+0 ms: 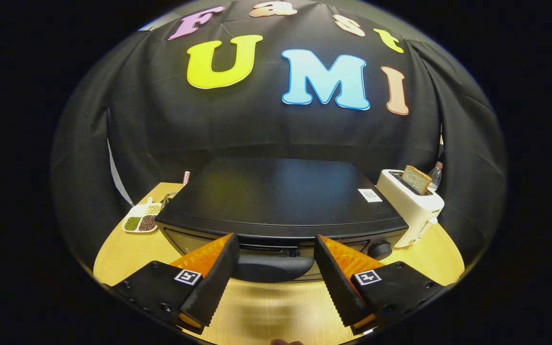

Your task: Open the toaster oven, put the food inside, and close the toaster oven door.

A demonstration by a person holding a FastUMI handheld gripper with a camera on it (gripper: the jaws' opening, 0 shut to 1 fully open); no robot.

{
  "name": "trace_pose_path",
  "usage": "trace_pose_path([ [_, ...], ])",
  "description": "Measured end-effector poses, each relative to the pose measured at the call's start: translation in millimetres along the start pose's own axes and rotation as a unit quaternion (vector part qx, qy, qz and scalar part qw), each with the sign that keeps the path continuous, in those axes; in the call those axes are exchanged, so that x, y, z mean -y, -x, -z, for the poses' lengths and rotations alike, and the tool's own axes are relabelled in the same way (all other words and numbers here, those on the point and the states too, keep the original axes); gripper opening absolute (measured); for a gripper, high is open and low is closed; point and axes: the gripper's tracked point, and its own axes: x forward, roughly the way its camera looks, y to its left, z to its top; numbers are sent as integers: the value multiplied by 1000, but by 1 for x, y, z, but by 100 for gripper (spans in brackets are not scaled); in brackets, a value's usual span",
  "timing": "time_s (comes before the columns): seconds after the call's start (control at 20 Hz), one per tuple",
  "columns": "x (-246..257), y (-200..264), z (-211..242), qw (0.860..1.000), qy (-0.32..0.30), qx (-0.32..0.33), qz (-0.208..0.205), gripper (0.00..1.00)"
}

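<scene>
A black toaster oven [276, 196] stands on the wooden table [266, 311], seen from above and in front. Its door is shut, and the dark door handle [272, 267] runs across the top of the door. My gripper [274, 247] is open, its two fingers spread wide, one at each end of the handle, with the fingertips level with the oven's front top edge. Nothing is pressed between the fingers. A round control knob [380, 249] sits on the oven's front just right of the right finger.
A white pop-up toaster [412, 206] with a slice of bread [416, 178] in its slot stands right of the oven, a plastic bottle [436, 173] behind it. A white divided dish of beans [142, 218] lies left of the oven.
</scene>
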Motion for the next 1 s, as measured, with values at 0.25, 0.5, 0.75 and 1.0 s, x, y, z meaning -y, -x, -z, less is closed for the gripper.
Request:
trace_pose_path([
  [0.25,0,10,12,1000,-10,-16,-13,100],
  [0.5,1,31,35,999,-4,-31,-17,100],
  [0.75,-1,47,54,998,2,-48,-29,100],
  [1.0,-4,66,87,995,38,-88,-39,100],
])
